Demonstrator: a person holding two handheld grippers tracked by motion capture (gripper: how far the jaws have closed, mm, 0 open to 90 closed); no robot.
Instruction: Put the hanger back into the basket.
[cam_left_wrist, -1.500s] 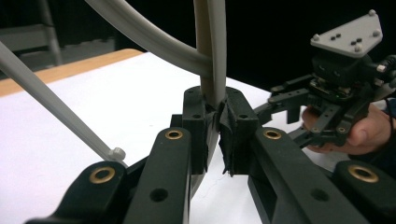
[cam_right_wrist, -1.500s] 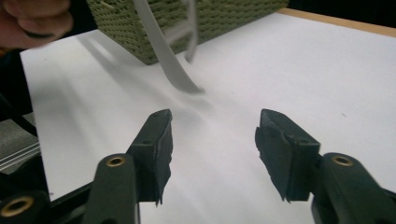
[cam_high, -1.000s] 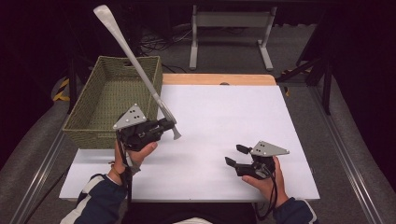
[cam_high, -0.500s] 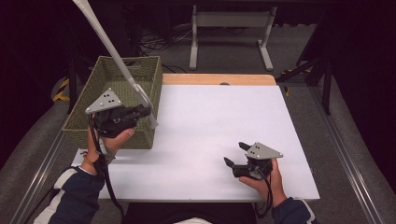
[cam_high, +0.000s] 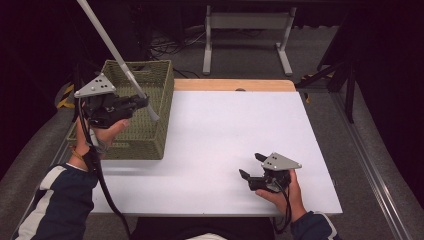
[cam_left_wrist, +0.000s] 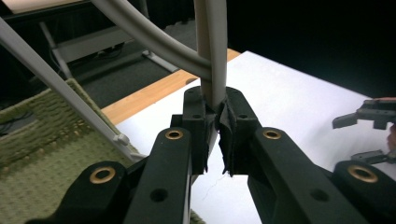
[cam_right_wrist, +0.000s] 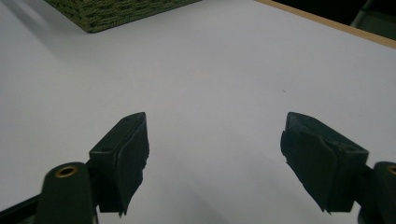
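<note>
A long pale grey stick-like tool (cam_high: 112, 45) slants up to the far left, its lower end over the green woven basket (cam_high: 150, 75). My left gripper (cam_high: 142, 101) is held above the basket's near right part, shut on the tool close to that lower end. In the left gripper view the jaws pinch the pale shaft (cam_left_wrist: 215, 46) at their tips (cam_left_wrist: 217, 105). My right gripper (cam_high: 251, 165) rests low at the front right of the white table (cam_high: 225, 130), open, with nothing between its pads (cam_right_wrist: 126, 154).
The basket (cam_left_wrist: 37, 140) stands on the table's left side. A bare wooden strip (cam_high: 230, 85) runs along the far edge. Beyond it stands a white metal frame (cam_high: 245, 30) on the grey floor.
My left gripper has carried the tool leftward and upward, from the table in front of the basket's corner to above the basket. The right gripper has barely shifted.
</note>
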